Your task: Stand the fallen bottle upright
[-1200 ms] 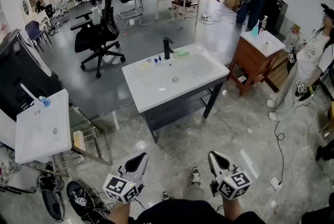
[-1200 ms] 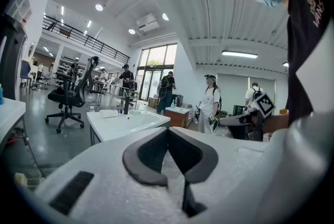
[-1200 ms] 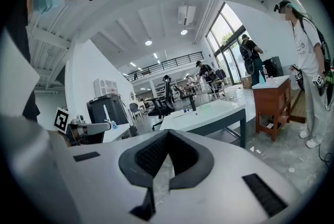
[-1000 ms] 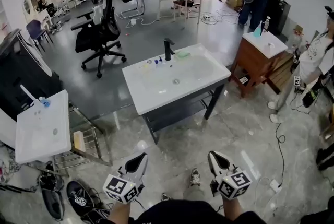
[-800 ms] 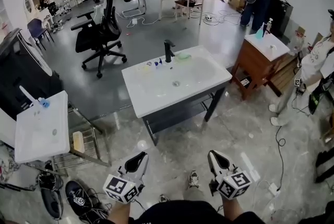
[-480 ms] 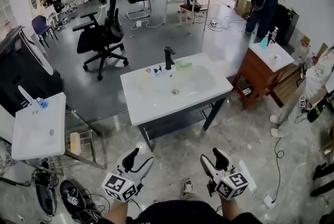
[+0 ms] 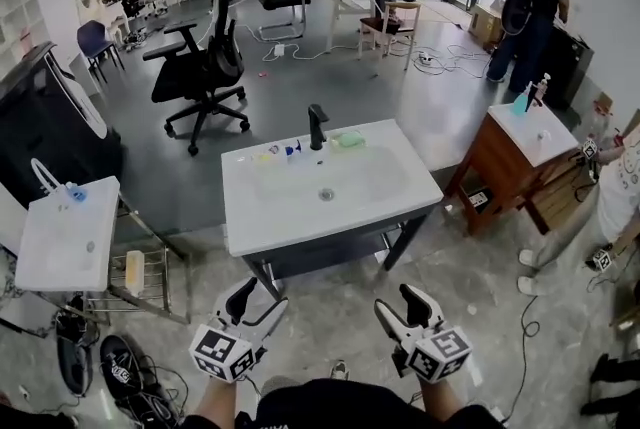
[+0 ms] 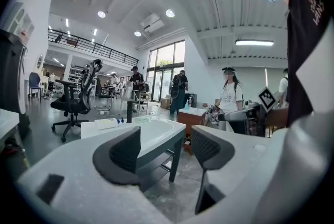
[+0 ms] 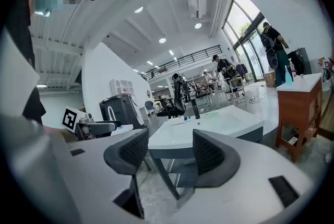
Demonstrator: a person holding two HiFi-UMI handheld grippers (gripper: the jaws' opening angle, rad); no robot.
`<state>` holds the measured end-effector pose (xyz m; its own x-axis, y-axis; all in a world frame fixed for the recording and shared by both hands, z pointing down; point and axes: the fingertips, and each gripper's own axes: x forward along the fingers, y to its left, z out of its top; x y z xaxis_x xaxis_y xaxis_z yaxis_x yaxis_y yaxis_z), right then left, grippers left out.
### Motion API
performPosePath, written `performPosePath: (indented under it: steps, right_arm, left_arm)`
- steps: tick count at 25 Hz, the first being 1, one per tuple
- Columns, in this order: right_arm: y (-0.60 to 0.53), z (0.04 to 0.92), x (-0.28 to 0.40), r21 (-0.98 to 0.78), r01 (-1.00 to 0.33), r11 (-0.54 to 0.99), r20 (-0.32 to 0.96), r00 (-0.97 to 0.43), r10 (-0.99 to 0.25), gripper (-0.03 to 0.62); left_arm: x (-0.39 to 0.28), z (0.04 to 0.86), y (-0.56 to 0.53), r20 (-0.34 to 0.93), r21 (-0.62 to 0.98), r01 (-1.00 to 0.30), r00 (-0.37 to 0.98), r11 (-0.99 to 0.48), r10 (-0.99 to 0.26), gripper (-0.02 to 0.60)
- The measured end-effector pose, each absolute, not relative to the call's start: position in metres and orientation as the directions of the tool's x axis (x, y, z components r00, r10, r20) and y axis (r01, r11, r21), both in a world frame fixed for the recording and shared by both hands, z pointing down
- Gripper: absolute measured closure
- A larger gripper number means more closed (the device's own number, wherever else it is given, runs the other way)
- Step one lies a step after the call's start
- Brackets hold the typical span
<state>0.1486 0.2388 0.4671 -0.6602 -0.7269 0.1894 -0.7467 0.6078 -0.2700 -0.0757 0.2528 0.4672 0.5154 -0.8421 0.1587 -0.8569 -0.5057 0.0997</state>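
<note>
Left claw [image 7: 261,294] and right claw [image 7: 395,299] are hovering empty before the white sink desk [image 7: 300,222], jaws just opening wide.

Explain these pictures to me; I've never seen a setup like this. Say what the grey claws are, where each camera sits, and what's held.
No robot here: a person carries a two-jaw tool in each hand, the left hand-held gripper and the right hand-held gripper; the marked cubes are part of them. The head view looks down from the person's head. The other two views ride on the tools and look along their jaws. Both pairs of jaws have just been opening and stand apart with nothing between them, so nothing is held. Ahead stands a white sink with a black faucet. On its back ledge lies what looks like a pale bottle on its side.
</note>
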Motion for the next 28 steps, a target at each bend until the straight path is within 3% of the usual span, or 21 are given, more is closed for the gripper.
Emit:
performPosePath:
  steps: [12, 28]
  right_arm:
    - [0.189, 0.474, 0.177, -0.299, -0.721, 0.625, 0.19, -0.687, -0.701, 0.344]
    - [0.067, 0.461, 0.135, -0.305, -0.792, 0.528, 0.171, -0.592, -0.788, 0.345]
  left_arm:
    - [-0.049, 0.472, 0.209, 0.197, 0.077, -0.883, 0.469, -0.463, -0.861, 0.288]
    - [-0.078, 0.466, 0.053, 0.19, 0.088, -0.797, 0.602, -0.597, -0.776, 0.289]
